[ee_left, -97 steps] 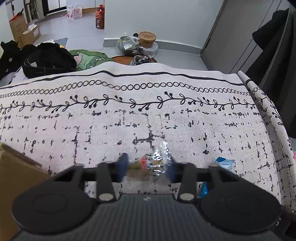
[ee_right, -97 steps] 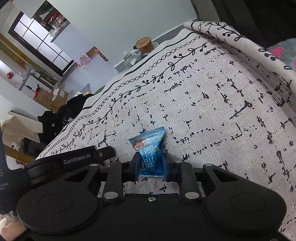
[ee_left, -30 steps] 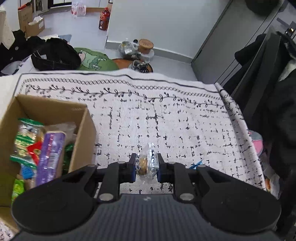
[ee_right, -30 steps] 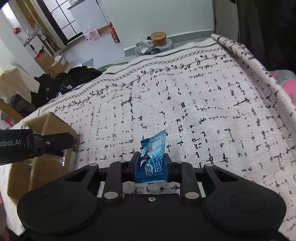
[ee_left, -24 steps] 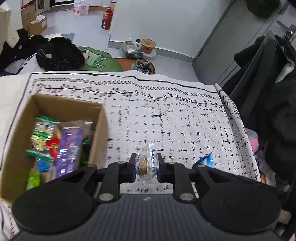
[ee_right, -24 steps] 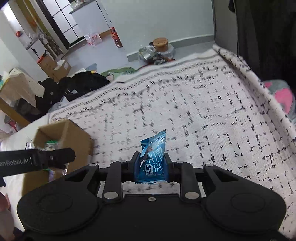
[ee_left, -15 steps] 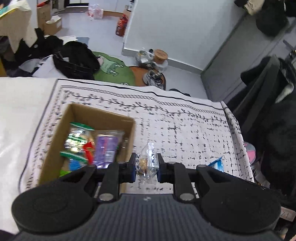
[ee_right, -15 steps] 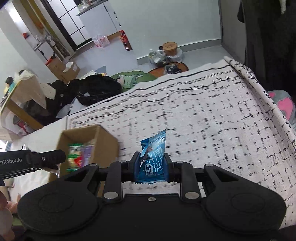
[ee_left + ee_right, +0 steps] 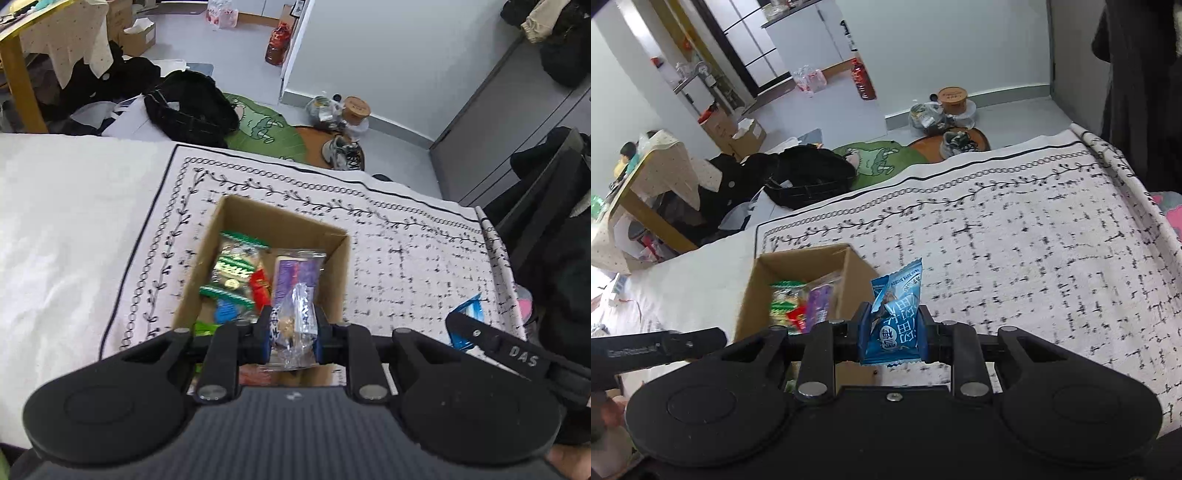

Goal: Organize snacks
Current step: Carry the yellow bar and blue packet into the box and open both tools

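Observation:
My left gripper (image 9: 292, 326) is shut on a clear-wrapped snack (image 9: 295, 317) and hangs above the near end of an open cardboard box (image 9: 218, 240). The box stands on a white patterned cloth (image 9: 406, 258) and holds several packets, among them a green one (image 9: 236, 266) and a purple one (image 9: 295, 273). My right gripper (image 9: 892, 328) is shut on a blue snack packet (image 9: 895, 314), just right of the cardboard box (image 9: 753, 295). In the left wrist view the blue packet (image 9: 469, 314) shows at the right.
A plain white sheet (image 9: 66, 229) covers the surface left of the cloth. Beyond the far edge lie a black bag (image 9: 188, 103), a green mat (image 9: 258, 125), a shoe (image 9: 343, 155) and jars (image 9: 354, 109). A dark chair with clothes (image 9: 554, 206) stands at the right.
Both grippers rose and swung left with their snacks held. The box came from the left edge of the left wrist view to right under the left gripper.

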Available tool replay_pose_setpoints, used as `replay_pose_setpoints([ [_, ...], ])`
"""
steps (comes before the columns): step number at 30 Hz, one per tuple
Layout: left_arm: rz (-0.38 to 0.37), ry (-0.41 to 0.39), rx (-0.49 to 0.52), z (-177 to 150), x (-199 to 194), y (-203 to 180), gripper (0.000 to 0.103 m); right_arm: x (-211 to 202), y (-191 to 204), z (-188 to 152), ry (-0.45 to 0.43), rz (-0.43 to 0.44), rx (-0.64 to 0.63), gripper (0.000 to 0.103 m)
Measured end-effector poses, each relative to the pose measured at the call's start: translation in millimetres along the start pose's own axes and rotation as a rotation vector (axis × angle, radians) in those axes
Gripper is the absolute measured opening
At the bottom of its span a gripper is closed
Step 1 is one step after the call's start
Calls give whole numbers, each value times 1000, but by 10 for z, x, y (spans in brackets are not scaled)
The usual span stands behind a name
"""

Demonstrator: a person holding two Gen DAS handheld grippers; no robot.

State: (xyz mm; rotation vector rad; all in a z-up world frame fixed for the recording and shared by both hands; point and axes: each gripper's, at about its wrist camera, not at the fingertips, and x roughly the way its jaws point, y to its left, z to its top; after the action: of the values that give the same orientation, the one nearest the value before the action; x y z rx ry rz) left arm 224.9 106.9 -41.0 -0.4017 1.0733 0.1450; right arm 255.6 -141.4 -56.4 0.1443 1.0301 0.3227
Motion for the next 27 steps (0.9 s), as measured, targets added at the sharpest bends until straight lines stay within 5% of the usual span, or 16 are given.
replay_pose_setpoints([
  [5,-11,19,-28,11,63,180,20,10,219,-39,2,7,-32,25],
  [10,-17,57,-53,19,141,296,32,65,427,-67,14,33,-56,25],
  [12,-20,51,-61,7,110,351,45,99,516,-83,21,45,-68,25],
  [27,53,46,-87,-4,-60,755,67,438,1015,-144,103,151,-83,26],
])
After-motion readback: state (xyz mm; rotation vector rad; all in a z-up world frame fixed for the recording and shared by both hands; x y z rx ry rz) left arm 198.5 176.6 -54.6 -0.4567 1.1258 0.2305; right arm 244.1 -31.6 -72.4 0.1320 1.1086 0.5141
